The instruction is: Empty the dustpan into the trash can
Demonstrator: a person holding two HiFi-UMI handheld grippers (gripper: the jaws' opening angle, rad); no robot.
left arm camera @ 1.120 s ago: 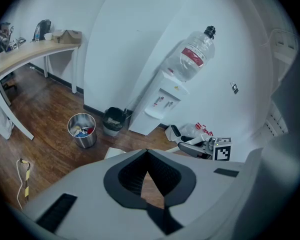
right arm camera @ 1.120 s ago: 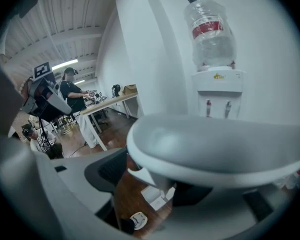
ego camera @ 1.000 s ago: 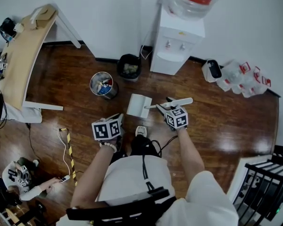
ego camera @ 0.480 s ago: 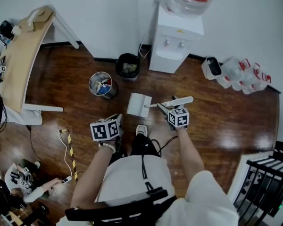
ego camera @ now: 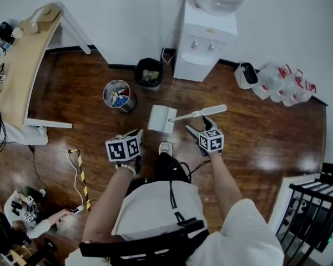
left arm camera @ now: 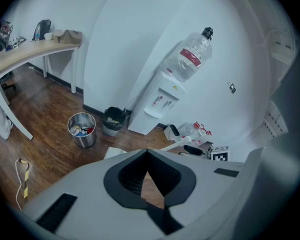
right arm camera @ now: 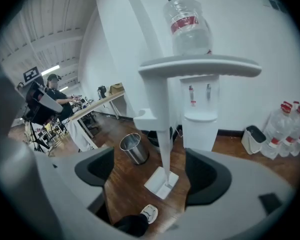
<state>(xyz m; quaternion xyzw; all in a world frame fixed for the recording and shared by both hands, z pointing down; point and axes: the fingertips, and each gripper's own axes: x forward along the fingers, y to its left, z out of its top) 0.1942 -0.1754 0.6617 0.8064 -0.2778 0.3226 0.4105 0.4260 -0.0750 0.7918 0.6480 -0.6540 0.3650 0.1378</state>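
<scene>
The white dustpan (ego camera: 162, 118) rests on the wood floor, and its long handle (ego camera: 202, 112) slants up to the right with nothing holding it. My right gripper (ego camera: 200, 127) is just short of the handle and open; its jaws have just been opening and hold nothing. In the right gripper view the handle (right arm camera: 164, 134) rises ahead of the spread jaws (right arm camera: 147, 176), with the pan (right arm camera: 162, 181) below. My left gripper (ego camera: 132, 140) hangs to the pan's left, shut and empty (left arm camera: 148, 154). A metal trash can (ego camera: 118, 96) with rubbish and a black trash can (ego camera: 149, 72) stand beyond.
A water dispenser (ego camera: 202, 43) stands against the wall, with a small white bin (ego camera: 245, 75) and water bottles (ego camera: 283, 85) to its right. A wooden table (ego camera: 22, 65) fills the left. The wearer's shoe (ego camera: 165, 147) is near the pan. Another person's arm (ego camera: 50, 220) shows lower left.
My right gripper opened, let go of the dustpan handle and drew back toward the wearer. The dustpan now stands alone on the floor. The left gripper stayed put.
</scene>
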